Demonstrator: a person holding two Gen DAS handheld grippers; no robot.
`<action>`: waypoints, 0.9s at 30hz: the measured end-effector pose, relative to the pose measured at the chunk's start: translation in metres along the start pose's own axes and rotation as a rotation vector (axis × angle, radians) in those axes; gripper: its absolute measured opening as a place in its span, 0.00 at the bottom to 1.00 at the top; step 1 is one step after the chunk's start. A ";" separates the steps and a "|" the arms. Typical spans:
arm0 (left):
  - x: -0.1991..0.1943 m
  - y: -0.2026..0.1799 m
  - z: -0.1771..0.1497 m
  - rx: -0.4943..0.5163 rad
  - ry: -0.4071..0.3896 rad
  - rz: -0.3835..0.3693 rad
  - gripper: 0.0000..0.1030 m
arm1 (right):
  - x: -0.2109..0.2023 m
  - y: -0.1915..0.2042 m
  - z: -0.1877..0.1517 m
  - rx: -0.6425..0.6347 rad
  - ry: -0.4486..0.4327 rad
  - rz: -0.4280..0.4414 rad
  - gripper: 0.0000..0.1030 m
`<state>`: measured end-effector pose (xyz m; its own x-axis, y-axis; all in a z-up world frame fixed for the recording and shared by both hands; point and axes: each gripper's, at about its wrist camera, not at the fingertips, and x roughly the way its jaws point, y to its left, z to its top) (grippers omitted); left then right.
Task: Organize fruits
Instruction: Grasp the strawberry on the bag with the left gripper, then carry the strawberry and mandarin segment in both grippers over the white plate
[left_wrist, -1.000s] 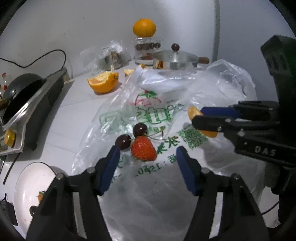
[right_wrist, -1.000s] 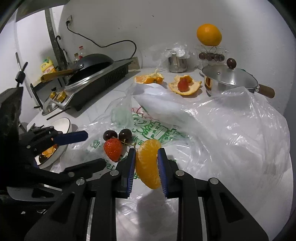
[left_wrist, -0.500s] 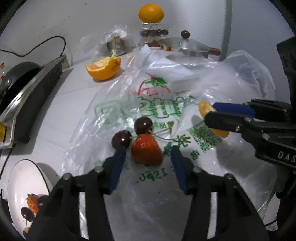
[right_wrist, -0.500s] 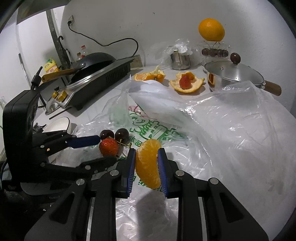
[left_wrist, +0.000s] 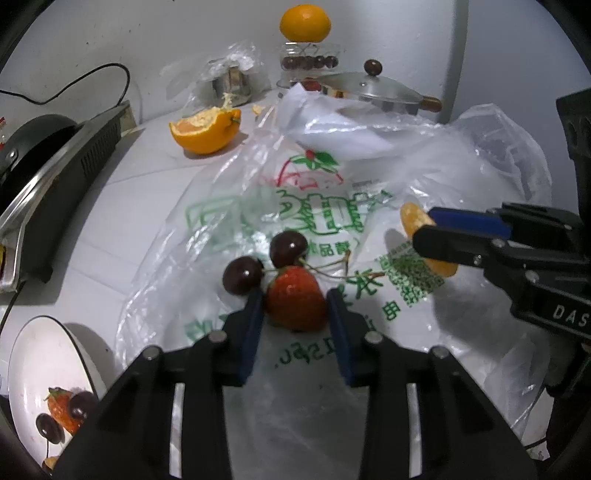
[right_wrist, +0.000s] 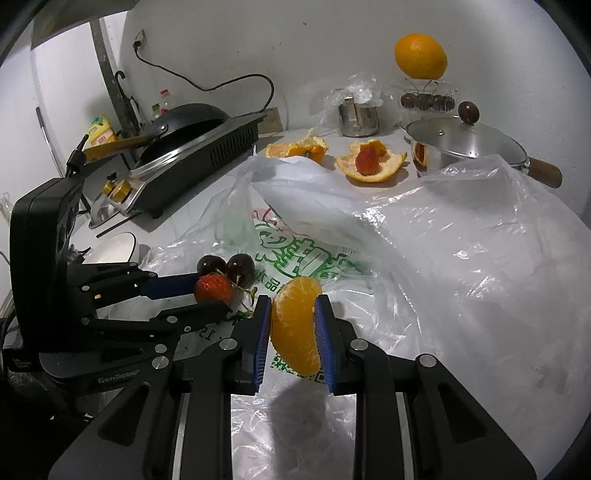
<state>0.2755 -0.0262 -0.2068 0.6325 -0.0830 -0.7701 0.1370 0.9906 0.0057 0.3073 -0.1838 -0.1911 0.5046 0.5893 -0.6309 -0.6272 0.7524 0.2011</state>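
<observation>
**Clerk:** White plate (left_wrist: 26, 373), far left on the surface (left_wrist: 110, 236): one strawberry and two dark cherries on it. Black cooktop (left_wrist: 55, 173) behind it, dark pan (right_wrist: 184, 118) on top.

**Checker:** Next item along?

**Clerk:** Left tongs (left_wrist: 295, 314), blue pads, narrowed around a red strawberry (left_wrist: 295, 302); both pads sit against its sides. Strawberry rests on the printed plastic bag (left_wrist: 332, 184). Two stemmed cherries (left_wrist: 266, 262) touch it on the far side, also on the bag.

**Checker:** Centre and back?

**Clerk:** Orange peel (left_wrist: 205, 129), hollowed, on the surface beyond the bag. Steel cup (right_wrist: 358, 118) wrapped in plastic by the wall. Second peel (right_wrist: 373, 166) cradling another strawberry.

**Checker:** Right side?

**Clerk:** Right tongs (right_wrist: 291, 328), clamped on a peeled orange segment (right_wrist: 295, 328), held upright just above the bag, right of the strawberry. Lidded steel pot (right_wrist: 469, 144) with wooden handle at rear right; clear box of cherries (right_wrist: 426, 99) behind it, whole orange (right_wrist: 421, 55) on top.
</observation>
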 end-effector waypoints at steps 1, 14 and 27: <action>-0.002 0.000 0.000 0.000 -0.004 -0.002 0.34 | 0.000 0.000 0.000 -0.001 0.000 -0.001 0.25; -0.045 0.003 -0.003 0.013 -0.077 -0.038 0.34 | -0.014 0.027 0.005 -0.042 -0.013 -0.026 0.25; -0.089 0.020 -0.023 0.007 -0.141 -0.043 0.34 | -0.029 0.072 0.009 -0.096 -0.032 -0.035 0.25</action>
<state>0.2044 0.0035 -0.1526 0.7266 -0.1403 -0.6725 0.1713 0.9850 -0.0205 0.2531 -0.1443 -0.1515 0.5448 0.5731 -0.6121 -0.6618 0.7422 0.1059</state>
